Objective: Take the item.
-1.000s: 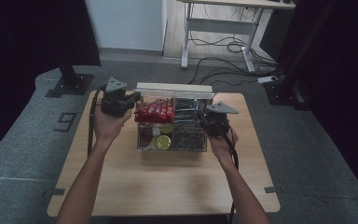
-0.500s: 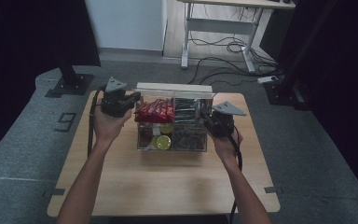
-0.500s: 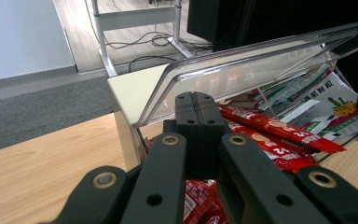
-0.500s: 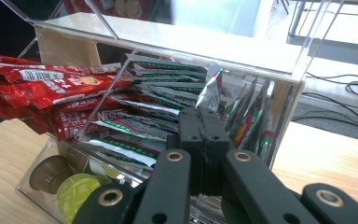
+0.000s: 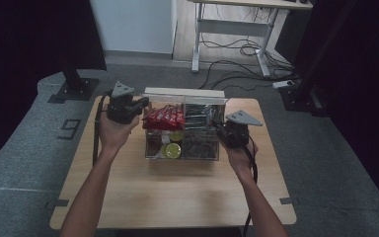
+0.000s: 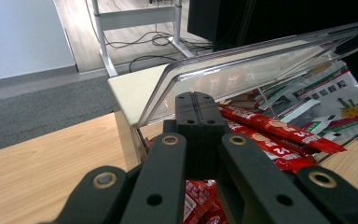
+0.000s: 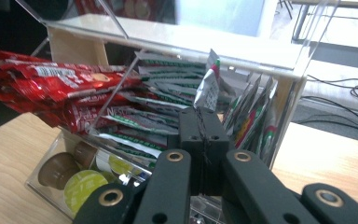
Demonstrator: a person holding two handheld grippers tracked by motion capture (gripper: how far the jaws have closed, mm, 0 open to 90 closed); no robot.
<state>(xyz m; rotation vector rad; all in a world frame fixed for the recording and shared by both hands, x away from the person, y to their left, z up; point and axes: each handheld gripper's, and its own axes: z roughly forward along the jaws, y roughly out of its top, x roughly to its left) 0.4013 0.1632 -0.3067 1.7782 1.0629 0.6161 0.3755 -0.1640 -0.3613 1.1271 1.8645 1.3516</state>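
Clear organizer box (image 5: 182, 148) mid-desk (image 5: 177, 197), red sachets (image 5: 164, 117) back-left, green packets (image 5: 197, 111) back-right, pods (image 5: 171, 149) in front. Left gripper (image 5: 140, 104) at left wall, fingers (image 6: 196, 121) pressed together, empty. Right gripper (image 5: 216, 126) at right wall, fingers (image 7: 200, 135) pressed together, pinching a white-green packet (image 7: 208, 88).

We saw a dim high view with black edges, brighter floor at the top, glare on the clear box lid (image 6: 261, 60), close jaws soft and unsharp.
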